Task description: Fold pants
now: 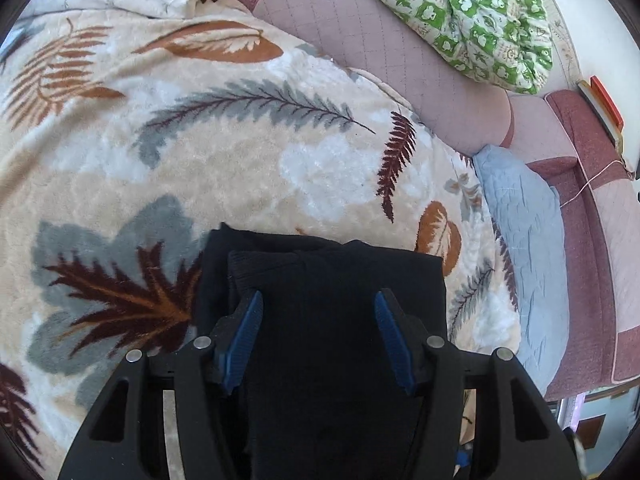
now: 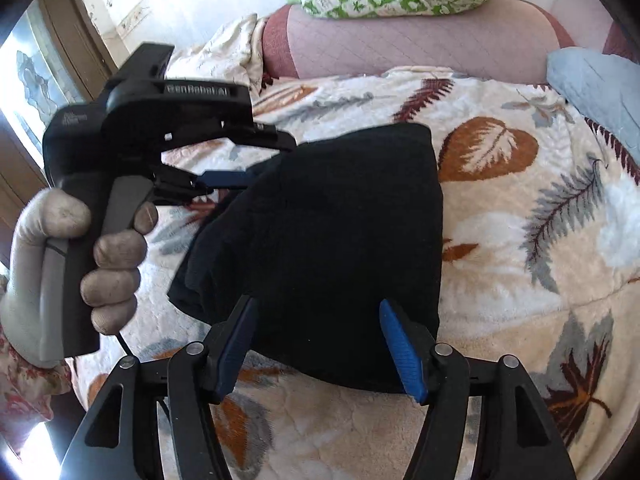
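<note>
Only readable writing anywhere is the "GenRobot.AI" lettering on top of the left gripper (image 2: 224, 178), and that shows only in the right wrist view. There's also a small logo on its back end, too blurry to read.

The pants (image 2: 340, 240) are black and already folded into a chunky bundle, sitting on the leaf blanket (image 2: 520, 220) that covers the sofa. They lie in front of the pink backrest (image 2: 400, 44), with a strip of blanket between.

The right view shows what the left one can't: a gloved hand (image 2: 76, 248) wrapped around the left gripper's handle, with that gripper's blue fingers at the left edge of the pants. From this side angle it's hard to tell how far apart they are. The right gripper (image 2: 320, 340) has its fingers spread wide at the near edge of the pants, not pinching anything.

The left view settles it for the left gripper (image 1: 318, 336): fingers spread, with the pants (image 1: 320, 300) lying between and beneath them. It also shows a red-edged book (image 1: 604, 108) at the sofa's far end, missing from the other view.

Both views catch the green quilt (image 1: 460, 12) on top of the backrest and a blue cushion (image 1: 528, 248) beside the blanket.
</note>
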The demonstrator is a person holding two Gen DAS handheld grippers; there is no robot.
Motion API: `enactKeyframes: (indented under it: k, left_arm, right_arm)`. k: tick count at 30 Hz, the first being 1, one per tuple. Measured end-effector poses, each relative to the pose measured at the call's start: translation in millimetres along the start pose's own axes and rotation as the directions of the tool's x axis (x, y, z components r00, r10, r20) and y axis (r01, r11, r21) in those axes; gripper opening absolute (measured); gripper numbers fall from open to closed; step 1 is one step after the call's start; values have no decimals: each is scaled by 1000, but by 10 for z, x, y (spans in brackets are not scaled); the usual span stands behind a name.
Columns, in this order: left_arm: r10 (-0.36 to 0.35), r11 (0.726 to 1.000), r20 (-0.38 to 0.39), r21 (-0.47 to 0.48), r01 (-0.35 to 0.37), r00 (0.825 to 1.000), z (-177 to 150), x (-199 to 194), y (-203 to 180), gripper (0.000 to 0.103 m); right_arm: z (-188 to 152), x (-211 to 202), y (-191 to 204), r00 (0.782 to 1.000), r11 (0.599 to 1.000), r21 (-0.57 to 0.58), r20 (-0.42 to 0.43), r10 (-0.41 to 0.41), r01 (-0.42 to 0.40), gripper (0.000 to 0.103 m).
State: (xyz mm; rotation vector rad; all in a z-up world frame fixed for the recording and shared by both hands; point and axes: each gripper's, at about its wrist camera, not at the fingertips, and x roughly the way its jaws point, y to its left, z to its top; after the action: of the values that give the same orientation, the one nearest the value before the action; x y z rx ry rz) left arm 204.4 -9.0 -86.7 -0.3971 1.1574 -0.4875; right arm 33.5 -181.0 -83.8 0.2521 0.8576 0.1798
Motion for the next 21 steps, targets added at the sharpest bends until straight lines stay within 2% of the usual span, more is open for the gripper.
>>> enactKeyframes:
  k: [3, 6, 8, 9, 11, 13, 14, 15, 18, 21]
  left_arm:
    - [17, 999, 52, 44, -19, 999, -133, -319, -5, 58]
    - [66, 992, 137, 94, -79, 988, -419, -703, 19, 58]
    - [121, 982, 224, 118, -151, 967, -673, -966, 34, 59]
    - [161, 970, 280, 131, -203, 946, -824, -1101, 30, 59]
    - [234, 944, 388, 130, -304, 892, -1100, -1335, 26, 61]
    - [281, 919, 486, 111, -378, 827, -1344, -1562, 5, 71]
    - [301, 907, 542, 92, -411, 785, -1478, -1691, -25, 79]
    - [311, 898, 583, 79, -433, 750, -1569, -1795, -56, 88]
    - [311, 879, 693, 49, -474, 651, -1844, -2110, -182, 101]
    - [313, 861, 766, 20, -508, 562, -2076, -2305, -296, 103]
  right_arm:
    - [11, -277, -84, 998, 998, 58, 62, -4, 0, 70]
    - [-75, -530, -129, 993, 995, 81, 105, -62, 54, 72]
    - [-183, -643, -132, 988, 992, 91, 115, -98, 88, 74]
    - [-265, -690, -126, 986, 989, 99, 117, -122, 111, 75]
    - [-399, -742, -111, 980, 983, 111, 120, -161, 147, 76]
    - [-544, -738, -88, 974, 975, 126, 116, -196, 182, 76]
    - [-594, -727, -68, 973, 974, 126, 108, -203, 189, 76]
    - [-640, -710, -42, 973, 972, 123, 93, -212, 200, 76]
    - [-690, -794, 24, 968, 970, 116, 106, -227, 215, 76]
    - [-678, -926, 169, 952, 965, 83, 159, -260, 250, 78]
